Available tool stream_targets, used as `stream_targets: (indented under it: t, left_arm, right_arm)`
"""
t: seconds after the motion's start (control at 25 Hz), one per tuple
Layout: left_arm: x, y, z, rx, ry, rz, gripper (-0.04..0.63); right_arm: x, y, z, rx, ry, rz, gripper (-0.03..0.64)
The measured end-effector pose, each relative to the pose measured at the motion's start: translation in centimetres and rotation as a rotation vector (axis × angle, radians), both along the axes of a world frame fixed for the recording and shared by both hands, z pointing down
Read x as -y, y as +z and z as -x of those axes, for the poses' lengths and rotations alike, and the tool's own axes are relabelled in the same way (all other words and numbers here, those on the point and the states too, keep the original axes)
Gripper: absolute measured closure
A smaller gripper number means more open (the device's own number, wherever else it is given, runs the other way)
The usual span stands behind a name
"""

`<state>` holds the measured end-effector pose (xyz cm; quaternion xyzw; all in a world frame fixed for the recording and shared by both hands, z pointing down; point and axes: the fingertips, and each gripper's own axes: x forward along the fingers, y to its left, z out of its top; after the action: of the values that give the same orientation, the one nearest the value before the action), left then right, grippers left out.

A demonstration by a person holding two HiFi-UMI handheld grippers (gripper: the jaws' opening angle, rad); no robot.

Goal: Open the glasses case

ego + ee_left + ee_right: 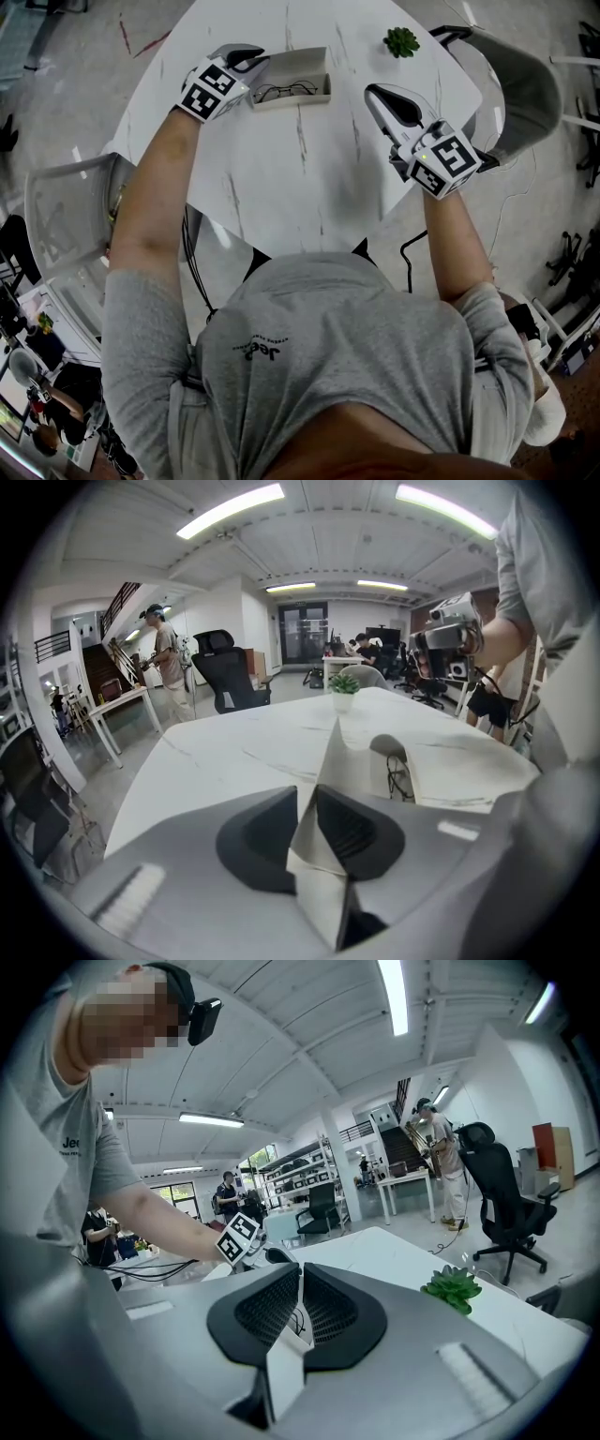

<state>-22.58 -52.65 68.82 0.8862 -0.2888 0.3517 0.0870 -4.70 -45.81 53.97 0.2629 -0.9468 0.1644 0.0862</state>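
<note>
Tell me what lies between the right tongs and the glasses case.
Nothing: the head view shows only bare table between the right tongs and the glasses case; the small plant stands off that line.

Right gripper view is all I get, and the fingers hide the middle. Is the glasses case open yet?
Observer: Yes. The head view shows the glasses case open, with the glasses lying inside.
Operator: What's the other gripper doing?
Observer: The left gripper has its fingers clamped on one end of the case.
Operator: Is mine touching it too?
Observer: No. The right gripper hangs over bare table, apart from the case.
</note>
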Motion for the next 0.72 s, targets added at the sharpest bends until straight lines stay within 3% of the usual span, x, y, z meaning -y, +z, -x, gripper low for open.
stream_targets:
  t: [0.32,0.56,0.72]
  left_arm:
    - [-0.2,-0.5,0.1,0.0,-0.046,-0.002,0.474]
    - [-0.3,-2.4,0.7,-0.028,-0.114,-0.024,0.369]
    - [-1.0,-4.7,0.9,-0.071,-0.138,-0.046,0.348]
  right_arm:
    - [-0.2,-0.4,-0.4,0.006,0.006,-0.01,0.611]
    - [-0.6,-1.4,-0.5,0.005,0.01,-0.025,0.611]
    - [-1.0,-3.0,-0.5,0.008,0.017,-0.047,0.611]
